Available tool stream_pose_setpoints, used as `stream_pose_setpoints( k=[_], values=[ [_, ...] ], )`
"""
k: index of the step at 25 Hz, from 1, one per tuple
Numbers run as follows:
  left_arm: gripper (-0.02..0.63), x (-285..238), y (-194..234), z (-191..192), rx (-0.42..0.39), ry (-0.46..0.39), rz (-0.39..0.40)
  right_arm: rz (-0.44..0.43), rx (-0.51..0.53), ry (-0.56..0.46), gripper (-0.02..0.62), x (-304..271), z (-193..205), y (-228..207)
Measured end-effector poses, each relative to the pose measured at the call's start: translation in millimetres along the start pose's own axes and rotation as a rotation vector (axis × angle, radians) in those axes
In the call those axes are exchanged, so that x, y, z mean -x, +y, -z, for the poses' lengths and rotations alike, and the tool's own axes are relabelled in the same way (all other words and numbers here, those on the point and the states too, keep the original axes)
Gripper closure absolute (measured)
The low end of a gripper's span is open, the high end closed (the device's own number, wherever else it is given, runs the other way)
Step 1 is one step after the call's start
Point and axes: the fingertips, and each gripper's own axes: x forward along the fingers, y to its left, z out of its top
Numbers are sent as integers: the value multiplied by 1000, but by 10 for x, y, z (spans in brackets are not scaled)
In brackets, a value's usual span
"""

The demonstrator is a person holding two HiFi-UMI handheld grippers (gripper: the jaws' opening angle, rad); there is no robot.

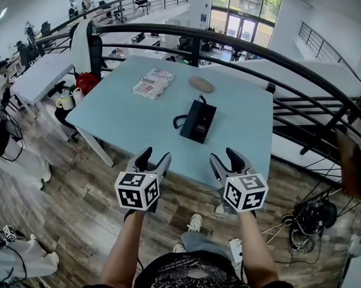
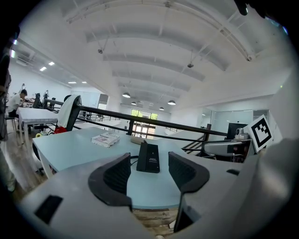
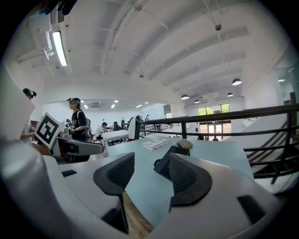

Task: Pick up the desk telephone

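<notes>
The black desk telephone (image 1: 198,121) lies near the middle of the pale blue table (image 1: 126,119), its cord looping off its left side. Both grippers hover at the table's near edge, short of the phone. My left gripper (image 1: 155,157) stands open with nothing between its jaws; through its own view the telephone (image 2: 148,158) shows beyond the gap of the left gripper (image 2: 148,173). My right gripper (image 1: 223,157) is open and empty too; in its view the telephone (image 3: 164,164) sits partly behind one jaw of the right gripper (image 3: 152,173).
A stack of printed papers (image 1: 153,83) and a tan oval object (image 1: 201,84) lie at the table's far side. A black railing (image 1: 296,65) curves behind and to the right. Cables (image 1: 307,218) lie on the wooden floor at right; a chair (image 1: 88,52) stands at the far left corner.
</notes>
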Motion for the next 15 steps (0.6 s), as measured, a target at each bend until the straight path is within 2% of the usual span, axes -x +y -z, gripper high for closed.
stream_pose_setpoints(
  k=[7, 15],
  values=[
    [360, -416, 169, -51, -6, 17, 8, 4, -15, 4, 368, -393, -16, -227],
    [360, -1156, 350, -248, -10, 47, 42, 0, -32, 26, 360, -1018, -145, -648]
  ],
)
